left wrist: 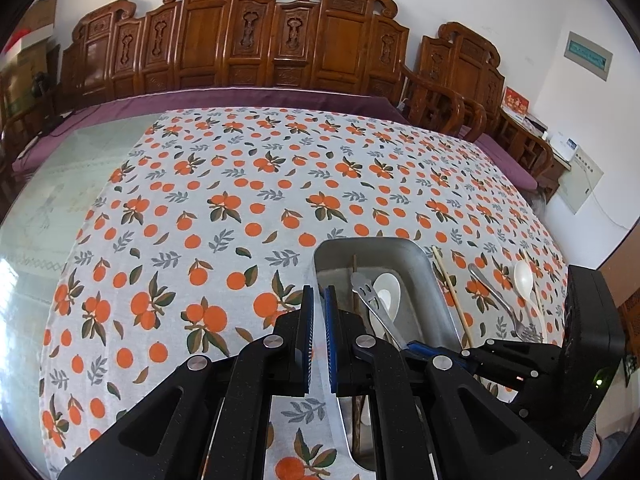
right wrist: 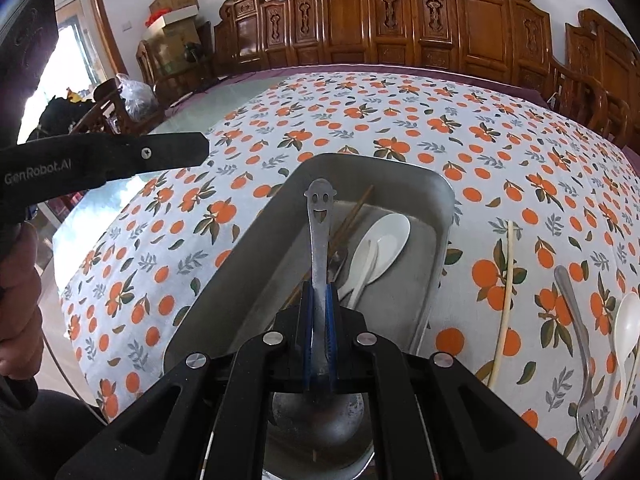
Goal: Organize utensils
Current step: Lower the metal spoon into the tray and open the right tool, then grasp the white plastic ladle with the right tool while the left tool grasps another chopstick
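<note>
Right gripper (right wrist: 319, 300) clamped on smiley-handled metal spoon (right wrist: 319, 216), bowl beneath the claw, handle reaching ahead over metal tray (right wrist: 434, 276), 1 white spoon (right wrist: 380, 248) inside, left gripper (left wrist: 319, 308) pinching the tray's rim, "GenRobot.AI" on its body, fork (right wrist: 576, 320) right.

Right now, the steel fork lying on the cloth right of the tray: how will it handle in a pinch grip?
The fork is probably stiff: it looks like solid metal. Its handle looks thin and polished, so likely slippery between pads. It lies flat on the tablecloth close to the white spoon, so a low pinch could well snag fabric or nudge that spoon.
</note>
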Demonstrator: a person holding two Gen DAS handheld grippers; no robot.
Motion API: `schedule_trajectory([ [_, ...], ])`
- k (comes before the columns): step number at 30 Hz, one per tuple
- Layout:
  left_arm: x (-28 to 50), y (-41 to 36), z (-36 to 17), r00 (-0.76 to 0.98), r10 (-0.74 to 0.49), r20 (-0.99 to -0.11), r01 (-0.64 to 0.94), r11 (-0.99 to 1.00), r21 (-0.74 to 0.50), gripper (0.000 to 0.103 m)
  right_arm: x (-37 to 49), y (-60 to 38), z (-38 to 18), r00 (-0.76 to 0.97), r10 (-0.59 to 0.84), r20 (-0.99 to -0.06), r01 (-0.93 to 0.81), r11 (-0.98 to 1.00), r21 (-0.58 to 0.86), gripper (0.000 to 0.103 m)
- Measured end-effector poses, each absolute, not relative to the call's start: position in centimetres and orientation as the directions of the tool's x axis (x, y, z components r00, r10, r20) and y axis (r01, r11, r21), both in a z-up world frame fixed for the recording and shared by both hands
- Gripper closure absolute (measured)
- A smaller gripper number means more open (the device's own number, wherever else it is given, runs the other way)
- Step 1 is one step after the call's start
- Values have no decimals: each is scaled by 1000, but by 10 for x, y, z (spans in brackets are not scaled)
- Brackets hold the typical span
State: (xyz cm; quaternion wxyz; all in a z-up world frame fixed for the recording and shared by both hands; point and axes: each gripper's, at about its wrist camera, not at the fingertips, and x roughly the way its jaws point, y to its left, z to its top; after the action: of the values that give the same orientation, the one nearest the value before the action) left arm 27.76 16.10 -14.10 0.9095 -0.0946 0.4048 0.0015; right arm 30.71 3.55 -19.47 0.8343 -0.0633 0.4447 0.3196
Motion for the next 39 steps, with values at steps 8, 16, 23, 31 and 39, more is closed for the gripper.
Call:
schedule_trajectory([
  [8, 277, 153, -139, 676, -82, -732, -63, 984, -169, 99, 306, 26, -188, 408, 498, -766, -594, 781, 191, 93],
  [16, 269, 128, -128, 697, -105, -709, -17, 986, -163, 99, 287, -11, -157, 455, 507, -732, -603, 780, 166, 93],
  [23, 262, 101, -118, 716, -120, -687, 18, 988, -154, 99, 272, -65, -132, 512, 471, -719, -563, 816, 133, 93],
  [31, 248, 78, -115, 726, -125, -676, 32, 988, -149, 99, 257, -127, -114, 566, 411, -714, -495, 863, 105, 93],
  [39, 223, 50, -107, 724, -122, -678, 48, 991, -127, 99, 240, -173, -95, 605, 370, -705, -451, 889, 80, 93],
])
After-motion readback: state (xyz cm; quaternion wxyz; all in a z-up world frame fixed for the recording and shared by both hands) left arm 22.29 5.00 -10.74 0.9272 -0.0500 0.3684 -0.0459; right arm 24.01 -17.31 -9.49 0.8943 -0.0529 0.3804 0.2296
